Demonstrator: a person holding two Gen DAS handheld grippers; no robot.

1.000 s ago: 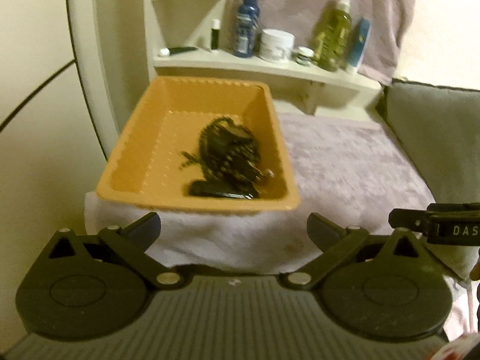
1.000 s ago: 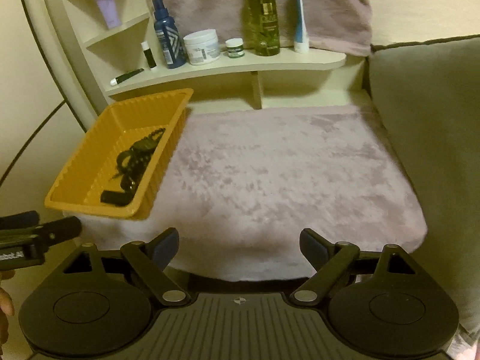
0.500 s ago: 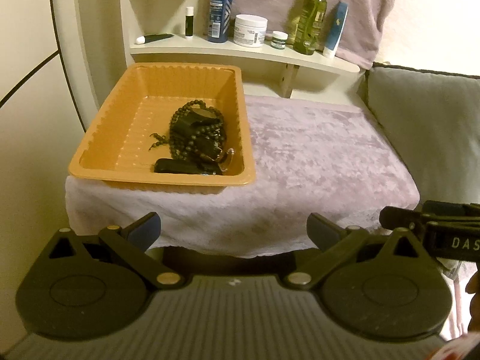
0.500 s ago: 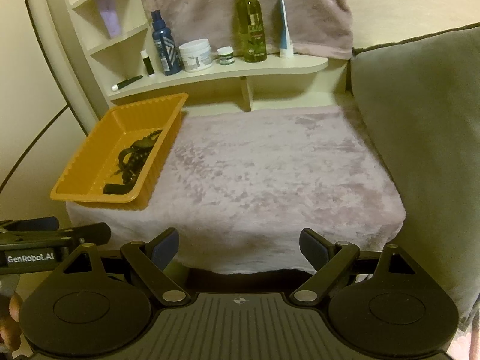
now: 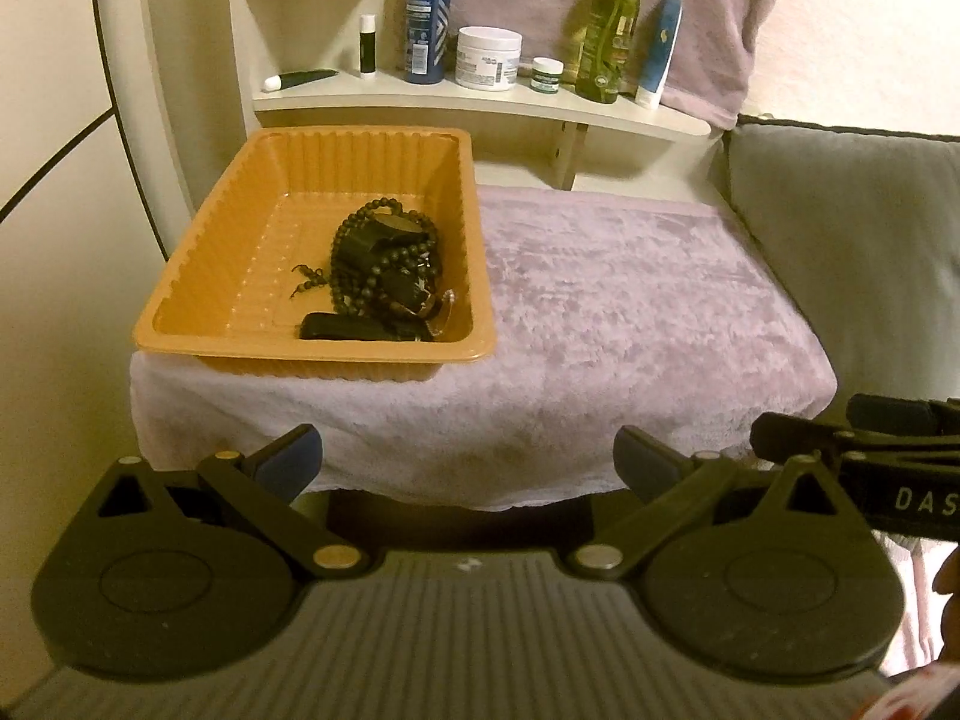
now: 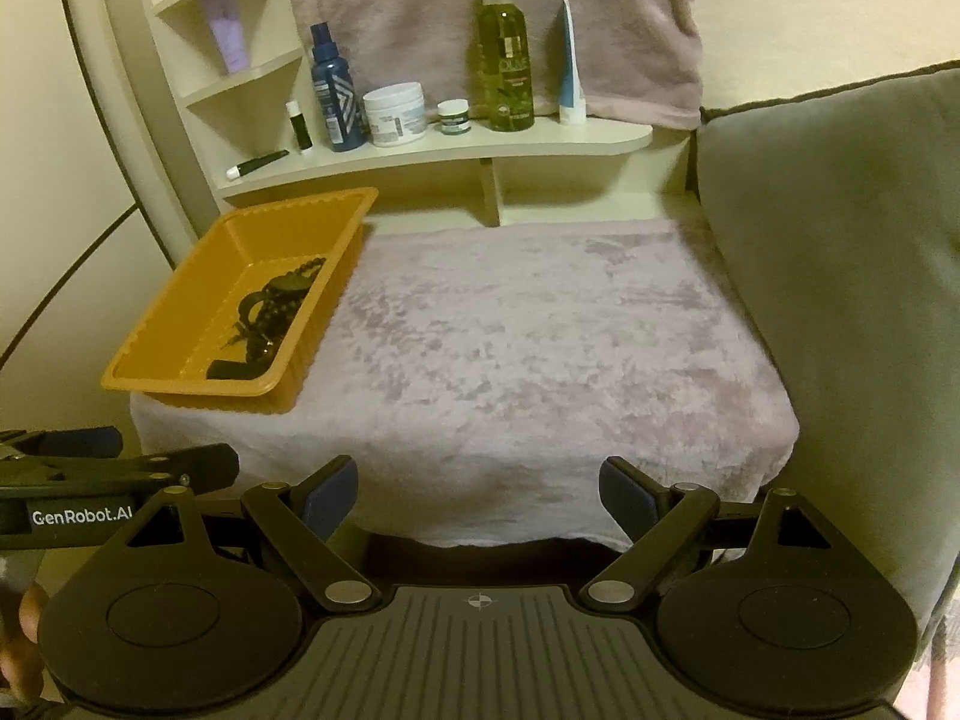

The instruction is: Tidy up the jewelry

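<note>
An orange ribbed tray (image 5: pixel 240 252) (image 6: pixel 180 312) sits on the left of a pale furry cloth (image 5: pixel 630 300) (image 6: pixel 540 348). Inside it lies a dark heap of jewelry (image 5: pixel 384 264) (image 6: pixel 270 312): a string of dark beads, a black watch-like piece and a black strap. My left gripper (image 5: pixel 468 456) hangs open in front of the cloth's near edge, nothing between its fingers. My right gripper (image 6: pixel 480 492) is open too, empty, before the cloth's front edge. Each gripper shows at the side of the other's view.
A cream shelf (image 5: pixel 480 102) (image 6: pixel 432 156) behind the cloth carries a blue spray bottle (image 5: pixel 427 12), a white jar (image 5: pixel 487 57), a green bottle (image 6: pixel 505 60) and small tubes. A grey cushion (image 6: pixel 840 300) walls off the right. A hand (image 6: pixel 24 648) shows at the lower left.
Both grippers drew back from the table, so the tray and shelf look smaller and more of the cloth's front edge shows. The jaws kept their width.
</note>
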